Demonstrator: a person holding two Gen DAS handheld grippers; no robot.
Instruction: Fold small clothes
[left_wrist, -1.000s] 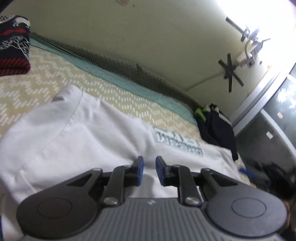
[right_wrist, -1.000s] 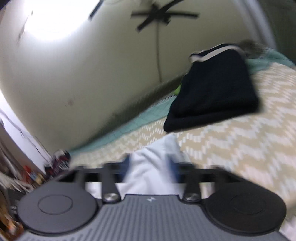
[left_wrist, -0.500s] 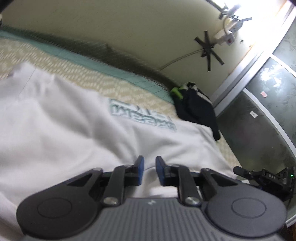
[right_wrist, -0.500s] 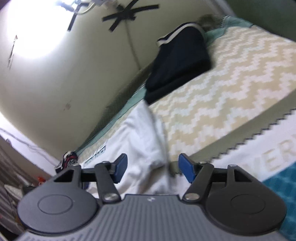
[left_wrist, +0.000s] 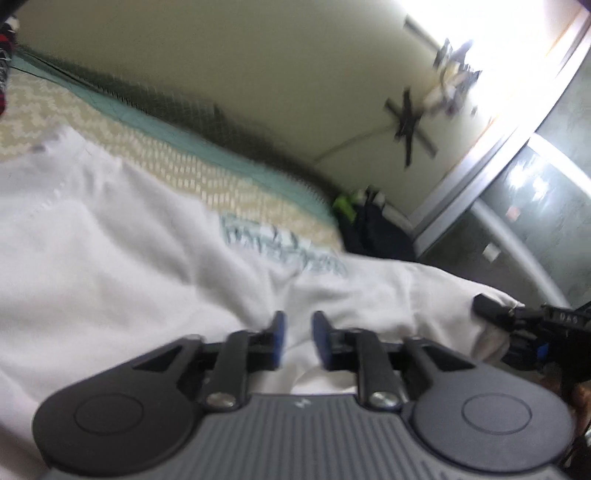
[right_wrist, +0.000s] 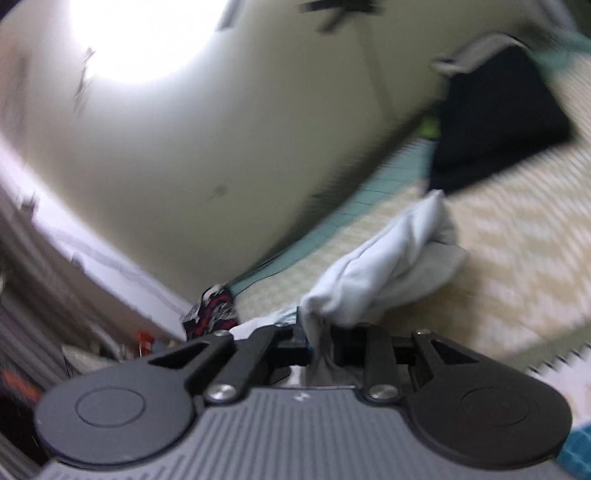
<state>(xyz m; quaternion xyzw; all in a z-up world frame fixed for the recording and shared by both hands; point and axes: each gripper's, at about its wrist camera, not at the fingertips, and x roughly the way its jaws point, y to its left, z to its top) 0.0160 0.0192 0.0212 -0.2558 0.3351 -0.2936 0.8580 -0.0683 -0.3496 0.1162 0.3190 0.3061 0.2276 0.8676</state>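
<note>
white shirt (left_wrist: 122, 266) lies spread on the zigzag bedspread (left_wrist: 177, 173), teal print facing up. left gripper (left_wrist: 298, 338) sits low over its near hem, jaws opening w/ a narrow gap, cloth under and between the 2 blue pads; can't tell if they pinch it. right gripper (right_wrist: 320, 341) is closing, clamped on a bunched corner of the shirt (right_wrist: 388, 266), lifted off the bed. dark folded garment (right_wrist: 491, 122) lies by the wall.

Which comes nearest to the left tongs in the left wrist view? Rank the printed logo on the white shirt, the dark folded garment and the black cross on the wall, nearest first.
1. Printed logo on the white shirt: just beyond the left tongs, slightly left.
2. Dark folded garment: farther back, right, at the bed's far edge.
3. Black cross: farthest, up on the wall, right.
</note>
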